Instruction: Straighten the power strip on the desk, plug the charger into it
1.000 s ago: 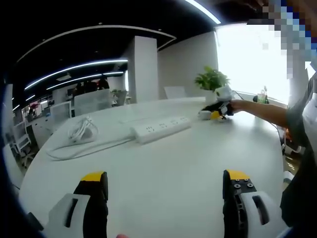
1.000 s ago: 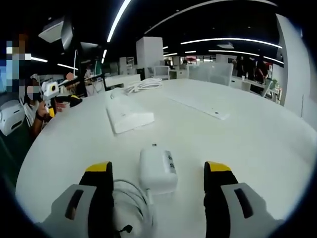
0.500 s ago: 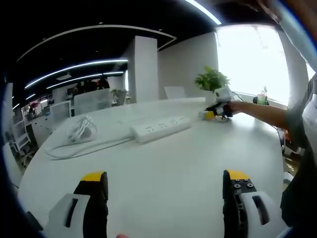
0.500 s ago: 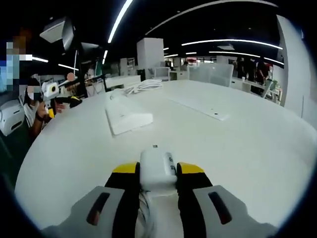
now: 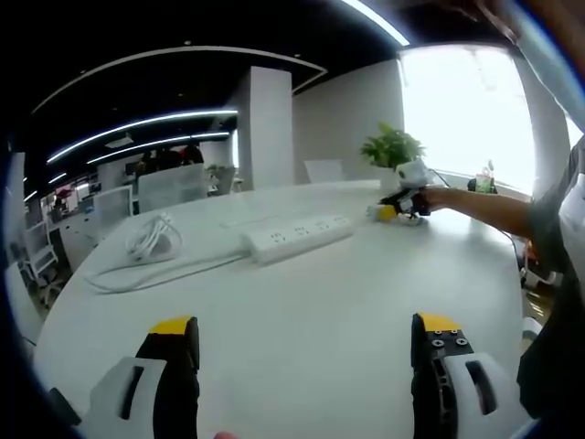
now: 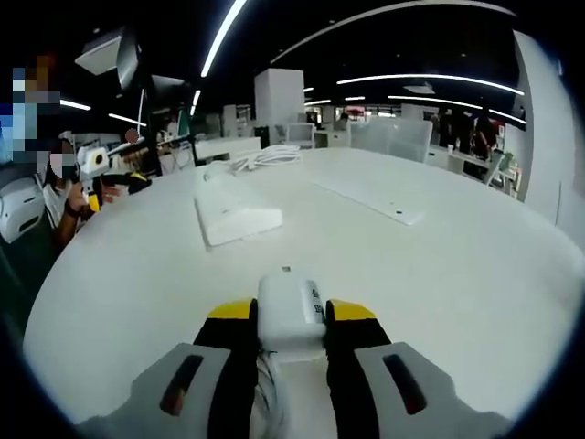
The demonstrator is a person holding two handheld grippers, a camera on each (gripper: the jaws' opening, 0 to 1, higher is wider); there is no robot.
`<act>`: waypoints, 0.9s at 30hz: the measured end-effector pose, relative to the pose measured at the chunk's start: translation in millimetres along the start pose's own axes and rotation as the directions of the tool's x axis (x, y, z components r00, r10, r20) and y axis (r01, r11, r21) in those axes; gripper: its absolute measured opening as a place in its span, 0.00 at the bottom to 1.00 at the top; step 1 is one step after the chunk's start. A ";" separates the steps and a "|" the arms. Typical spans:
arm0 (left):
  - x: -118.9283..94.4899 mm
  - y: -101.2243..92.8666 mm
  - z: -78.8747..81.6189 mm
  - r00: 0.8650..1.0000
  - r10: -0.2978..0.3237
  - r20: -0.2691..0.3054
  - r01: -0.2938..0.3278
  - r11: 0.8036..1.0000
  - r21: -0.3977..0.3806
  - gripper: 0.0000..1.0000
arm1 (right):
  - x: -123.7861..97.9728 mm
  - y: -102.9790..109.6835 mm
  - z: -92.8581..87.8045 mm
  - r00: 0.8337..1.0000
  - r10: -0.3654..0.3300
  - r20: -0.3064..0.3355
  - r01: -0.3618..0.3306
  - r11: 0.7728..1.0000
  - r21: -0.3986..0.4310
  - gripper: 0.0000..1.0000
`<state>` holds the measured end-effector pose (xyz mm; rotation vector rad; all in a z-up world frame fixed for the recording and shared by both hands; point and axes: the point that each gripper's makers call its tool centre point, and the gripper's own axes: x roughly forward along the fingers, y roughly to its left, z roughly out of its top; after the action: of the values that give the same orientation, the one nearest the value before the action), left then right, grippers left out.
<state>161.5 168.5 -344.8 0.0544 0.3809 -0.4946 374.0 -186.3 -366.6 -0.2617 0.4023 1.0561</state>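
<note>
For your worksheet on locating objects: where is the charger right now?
In the right gripper view, the charger sits clamped between the right gripper fingers, low and central on the white desk, with the power strip beyond it.

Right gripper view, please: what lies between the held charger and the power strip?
Bare white desk separates the charger from the power strip.

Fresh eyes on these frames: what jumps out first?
The right gripper, low in the right gripper view, is clamped on the white charger. Beyond it on the white desk lies the power strip, unplugged into. The left gripper hangs open over bare desk, nearer the person.
</note>
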 end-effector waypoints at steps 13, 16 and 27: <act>-2.5 -1.3 -1.1 1.000 0.000 0.000 0.000 1.000 0.000 1.00 | -0.1 0.2 -0.8 1.000 -0.001 -0.007 0.001 1.000 0.001 0.27; -3.0 -2.0 -0.4 1.000 0.000 0.002 0.000 1.000 0.001 1.00 | 0.2 0.5 -0.4 1.000 -0.003 -0.007 0.003 1.000 -0.009 0.27; -3.4 -3.3 -0.1 1.000 -0.003 0.005 0.003 1.000 0.002 1.00 | -1.5 3.3 7.5 0.998 -0.034 -0.049 0.032 0.998 -0.055 0.26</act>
<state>157.2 167.2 -343.5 0.0541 0.3760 -0.4982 371.9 -183.0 -359.3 -0.3428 0.4129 1.0307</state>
